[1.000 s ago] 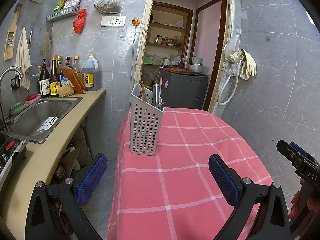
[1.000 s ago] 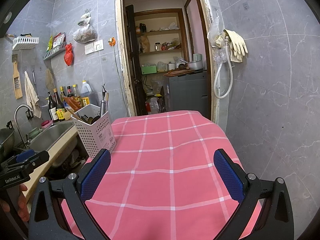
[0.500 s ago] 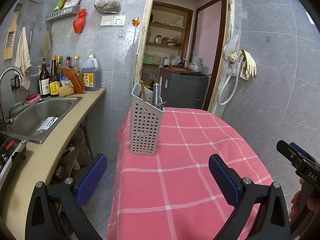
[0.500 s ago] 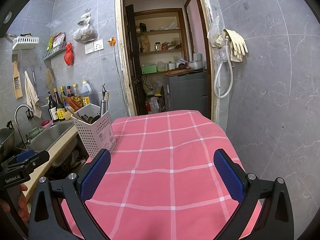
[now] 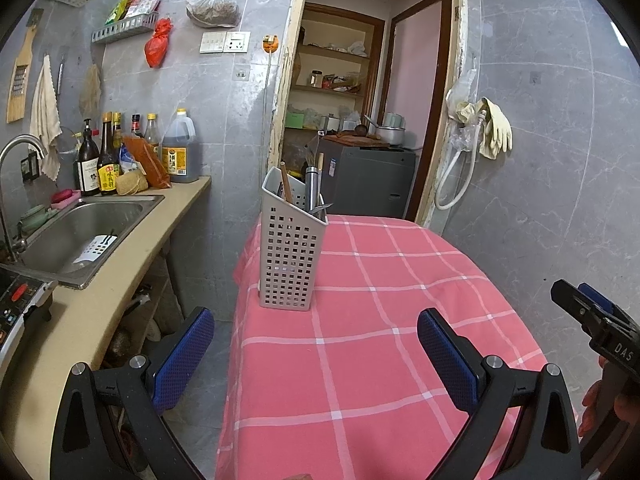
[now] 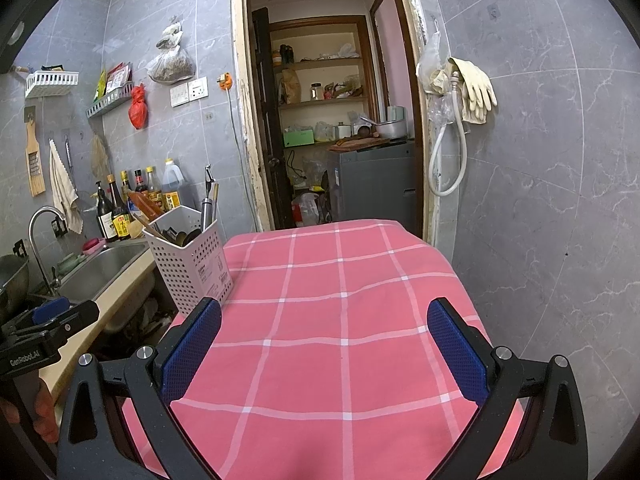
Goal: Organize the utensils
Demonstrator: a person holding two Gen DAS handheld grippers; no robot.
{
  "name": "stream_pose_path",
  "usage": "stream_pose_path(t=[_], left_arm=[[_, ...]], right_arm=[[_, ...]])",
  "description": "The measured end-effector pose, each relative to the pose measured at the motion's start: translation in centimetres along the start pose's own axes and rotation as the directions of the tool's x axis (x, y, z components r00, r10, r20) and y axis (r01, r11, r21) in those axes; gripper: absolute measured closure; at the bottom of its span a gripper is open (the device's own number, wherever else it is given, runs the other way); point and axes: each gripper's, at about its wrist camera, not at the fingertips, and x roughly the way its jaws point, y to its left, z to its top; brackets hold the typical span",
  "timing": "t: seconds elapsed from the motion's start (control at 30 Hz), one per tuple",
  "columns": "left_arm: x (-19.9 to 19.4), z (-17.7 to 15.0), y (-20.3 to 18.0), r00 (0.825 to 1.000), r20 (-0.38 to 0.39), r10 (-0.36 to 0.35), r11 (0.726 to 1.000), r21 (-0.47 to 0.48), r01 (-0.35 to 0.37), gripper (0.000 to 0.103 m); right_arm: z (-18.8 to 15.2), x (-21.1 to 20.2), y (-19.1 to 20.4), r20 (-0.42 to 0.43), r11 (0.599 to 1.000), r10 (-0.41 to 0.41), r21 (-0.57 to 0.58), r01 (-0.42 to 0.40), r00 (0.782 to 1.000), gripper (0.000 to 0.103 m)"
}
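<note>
A white perforated utensil holder [image 5: 291, 256] [image 6: 190, 260] stands upright at the left edge of the table with the pink checked cloth [image 5: 380, 320] [image 6: 336, 320]. Wooden and metal utensils [image 5: 310, 188] [image 6: 188, 224] stick out of its top. My left gripper [image 5: 316, 352] is open, low and in front of the holder, with nothing between its blue pads. My right gripper [image 6: 324, 344] is open too, held over the near middle of the cloth, to the right of the holder. Each gripper shows at the edge of the other's view, held by a hand.
A counter with a steel sink [image 5: 80, 232] and tap runs along the left, with bottles [image 5: 100, 160] at its far end. Racks, a towel and bags hang on the tiled wall. A doorway [image 6: 328, 120] behind the table opens onto shelves. Gloves and a hose [image 6: 460, 120] hang at right.
</note>
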Motion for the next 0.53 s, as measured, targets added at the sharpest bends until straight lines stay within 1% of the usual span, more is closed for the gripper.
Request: stream_pose_path(t=[0.53], left_arm=[[0.29, -0.17, -0.16, 1.0, -0.01, 0.013, 1.0, -0.01, -0.013, 0.001]], right_arm=[[0.02, 0.01, 0.07, -0.002, 1.0, 0.0, 0.001, 0.0, 1.0, 0.002]])
